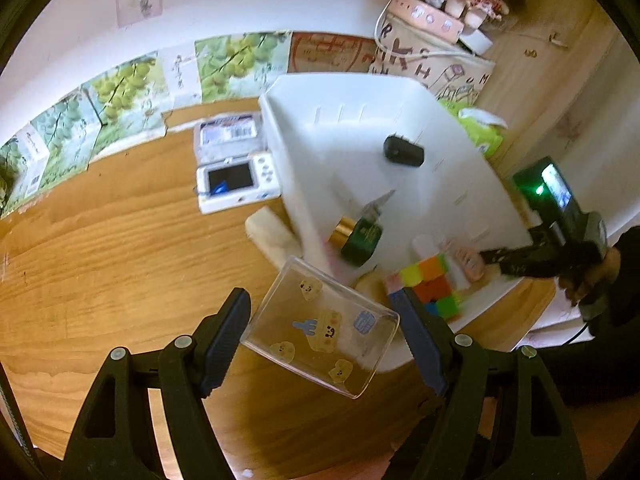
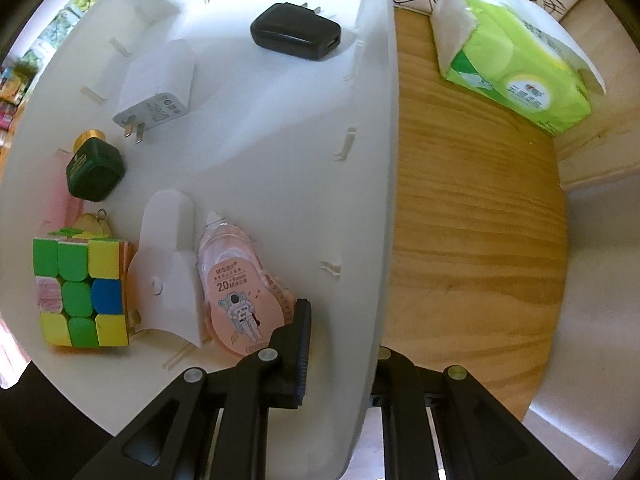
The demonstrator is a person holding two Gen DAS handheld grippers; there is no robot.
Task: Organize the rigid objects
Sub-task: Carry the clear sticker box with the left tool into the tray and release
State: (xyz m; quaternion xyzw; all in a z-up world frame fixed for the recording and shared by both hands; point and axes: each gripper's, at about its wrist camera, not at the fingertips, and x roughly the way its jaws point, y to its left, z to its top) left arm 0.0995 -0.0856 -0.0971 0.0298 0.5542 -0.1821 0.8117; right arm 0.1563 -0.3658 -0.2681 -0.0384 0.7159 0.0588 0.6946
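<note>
My left gripper (image 1: 320,300) is shut on a clear plastic box (image 1: 320,332) with cartoon stickers, held above the wooden table (image 1: 120,260) beside the white bin (image 1: 352,132). My right gripper (image 2: 344,320) straddles the bin's right wall (image 2: 376,200); one finger (image 2: 302,332) is inside and the other is hidden behind the wall. In the bin lie a black charger (image 2: 296,38), a white charger (image 2: 158,88), a green bottle (image 2: 94,172), a colour cube (image 2: 80,292), a white plastic piece (image 2: 168,272) and a pink correction tape (image 2: 236,288).
A white handheld console (image 1: 238,180) and a flat case (image 1: 230,132) lie left of the bin. A cream block (image 1: 272,236) rests against its left side. A green tissue pack (image 2: 516,68) sits to the bin's right. A lettered basket (image 1: 432,60) stands behind.
</note>
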